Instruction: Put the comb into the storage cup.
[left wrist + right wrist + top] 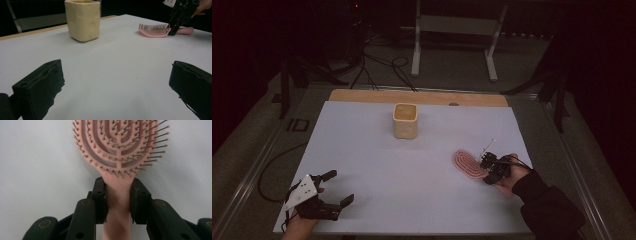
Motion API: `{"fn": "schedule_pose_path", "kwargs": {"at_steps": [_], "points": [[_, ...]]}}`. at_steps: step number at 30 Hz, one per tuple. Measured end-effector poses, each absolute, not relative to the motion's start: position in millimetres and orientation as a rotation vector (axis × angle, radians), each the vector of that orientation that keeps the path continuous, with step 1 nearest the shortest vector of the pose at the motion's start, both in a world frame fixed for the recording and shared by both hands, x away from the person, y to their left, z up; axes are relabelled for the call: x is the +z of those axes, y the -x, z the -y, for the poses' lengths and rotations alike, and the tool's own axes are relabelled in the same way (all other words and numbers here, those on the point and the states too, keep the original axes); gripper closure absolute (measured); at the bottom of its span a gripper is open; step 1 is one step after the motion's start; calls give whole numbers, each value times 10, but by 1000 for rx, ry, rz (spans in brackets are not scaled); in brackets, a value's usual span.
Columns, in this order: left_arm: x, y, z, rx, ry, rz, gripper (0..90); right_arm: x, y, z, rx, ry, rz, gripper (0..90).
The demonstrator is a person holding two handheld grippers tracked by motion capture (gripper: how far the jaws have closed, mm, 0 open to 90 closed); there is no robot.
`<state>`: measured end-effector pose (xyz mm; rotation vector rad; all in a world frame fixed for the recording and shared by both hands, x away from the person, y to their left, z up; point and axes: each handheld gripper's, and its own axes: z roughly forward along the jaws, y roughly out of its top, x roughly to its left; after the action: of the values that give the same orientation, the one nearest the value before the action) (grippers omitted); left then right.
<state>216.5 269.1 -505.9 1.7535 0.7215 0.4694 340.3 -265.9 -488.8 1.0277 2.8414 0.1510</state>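
The right gripper has its jaws clamped on the pink hairbrush handle; the brush lies flat on the table, not yet lifted toward the cup. The left gripper rests open.

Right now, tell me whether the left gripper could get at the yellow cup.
Probably yes: the left gripper is open, and only bare white table lies between it and the yellow cup.

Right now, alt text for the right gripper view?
The right gripper has its two black fingers closed on the neck of a pink hairbrush, just below its bristled head. The brush lies bristles up on the white table.
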Motion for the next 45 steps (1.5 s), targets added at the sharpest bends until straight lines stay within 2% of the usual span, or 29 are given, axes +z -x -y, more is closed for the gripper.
{"fn": "schedule_pose_path", "kwargs": {"at_steps": [15,45], "points": [[-5061,-2170,-2689,467,-1754,-724,0,-4876,-3351,2707,266,-1006,-2830,706],[-5061,-2169,-2690,471,-1759,-727,0,-4612,-3397,2546,548,-956,-2787,706]]}}
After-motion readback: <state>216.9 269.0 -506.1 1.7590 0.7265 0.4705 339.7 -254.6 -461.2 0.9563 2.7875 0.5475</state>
